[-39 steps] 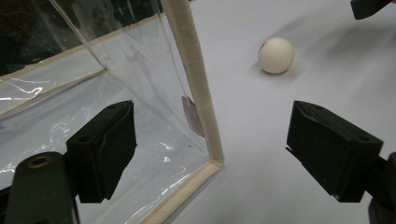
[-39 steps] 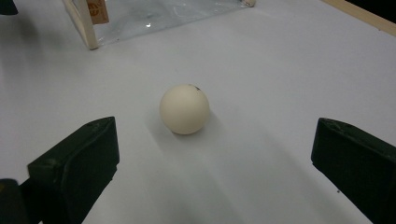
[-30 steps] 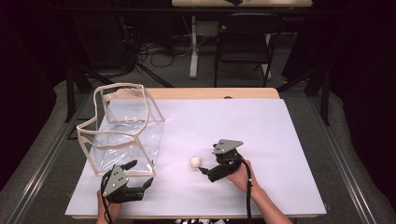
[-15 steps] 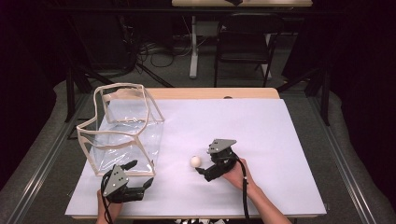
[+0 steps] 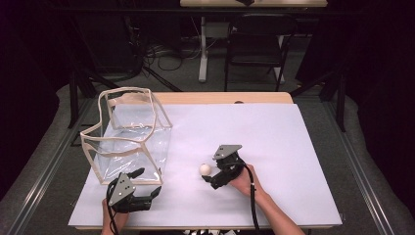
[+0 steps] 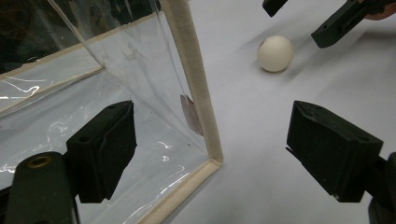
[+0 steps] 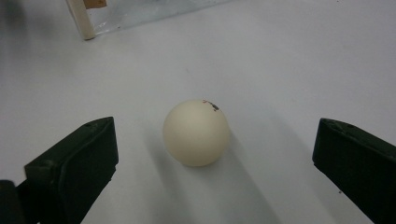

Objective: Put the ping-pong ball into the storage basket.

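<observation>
A small cream-white ball (image 5: 205,169) with a dark speck lies on the white table cover (image 5: 274,137). My right gripper (image 5: 211,172) is open just right of it, and in the right gripper view the ball (image 7: 196,133) rests on the cover between the two spread jaws of that gripper (image 7: 217,145), touching neither. A clear plastic bag (image 5: 127,132) with cream trim stands open-topped at the left. My left gripper (image 5: 148,182) is open at the bag's near corner. In the left gripper view its jaws (image 6: 217,154) straddle the bag's corner trim (image 6: 196,93), with the ball (image 6: 275,53) beyond.
The table's near edge runs just below both hands. The wooden table edge (image 5: 220,97) shows at the back, with a dark chair (image 5: 254,44) and cables on the floor behind it. The right gripper's black jaws (image 6: 345,18) show beside the ball in the left gripper view.
My right gripper has slid left toward the ball, so the ball now lies between its open jaws. The left gripper and the bag have stayed put.
</observation>
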A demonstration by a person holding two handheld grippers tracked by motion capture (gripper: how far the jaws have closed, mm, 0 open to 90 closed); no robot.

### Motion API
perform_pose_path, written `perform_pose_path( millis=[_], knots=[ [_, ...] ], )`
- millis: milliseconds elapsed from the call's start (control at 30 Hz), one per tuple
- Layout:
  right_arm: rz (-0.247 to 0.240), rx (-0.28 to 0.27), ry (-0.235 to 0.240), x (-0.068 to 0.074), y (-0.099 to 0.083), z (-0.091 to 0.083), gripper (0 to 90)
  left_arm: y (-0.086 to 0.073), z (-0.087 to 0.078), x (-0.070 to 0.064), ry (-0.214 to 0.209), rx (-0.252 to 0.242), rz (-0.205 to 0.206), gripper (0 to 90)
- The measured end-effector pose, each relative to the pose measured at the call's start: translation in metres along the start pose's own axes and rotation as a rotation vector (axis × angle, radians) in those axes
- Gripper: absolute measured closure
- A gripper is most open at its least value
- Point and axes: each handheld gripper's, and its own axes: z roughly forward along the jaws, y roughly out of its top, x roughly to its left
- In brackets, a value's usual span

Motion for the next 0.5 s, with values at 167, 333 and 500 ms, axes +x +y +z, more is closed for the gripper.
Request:
perform_pose_path(
  millis=[167,333,500],
  knots=[
    [0.004,0.013,0.004,-0.002,0.0,0.005,0.0,0.0,0.0,0.0,-0.002,0.0,-0.001,16.1],
    [0.01,0.024,0.011,-0.002,0.001,0.009,0.0,0.0,0.0,0.0,-0.001,0.001,0.0,16.1],
    [0.018,0.033,0.017,-0.003,0.001,0.014,0.0,0.0,0.001,0.0,-0.003,0.001,0.0,16.1]
  ],
)
